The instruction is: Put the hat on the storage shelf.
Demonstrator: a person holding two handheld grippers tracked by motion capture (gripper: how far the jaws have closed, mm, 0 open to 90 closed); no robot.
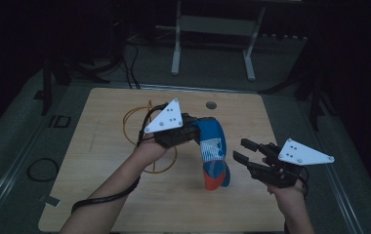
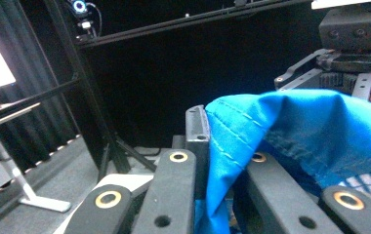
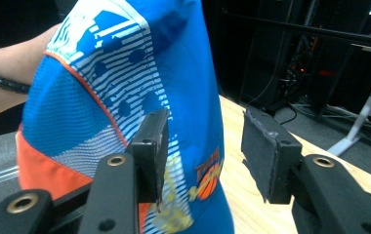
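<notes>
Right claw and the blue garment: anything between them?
Nothing; in the high view only bare table separates the right claw from the garment.

No text can be read for certain. The blue cloth carries a small orange and yellow print near its lower edge: a round orange shape like a ball with short lettering above it, too blurred and too small to spell out. Above it run white stripes and dark dots, a pattern and no writing. In the high view the same cloth shows a white patterned band with no legible letters.
</notes>
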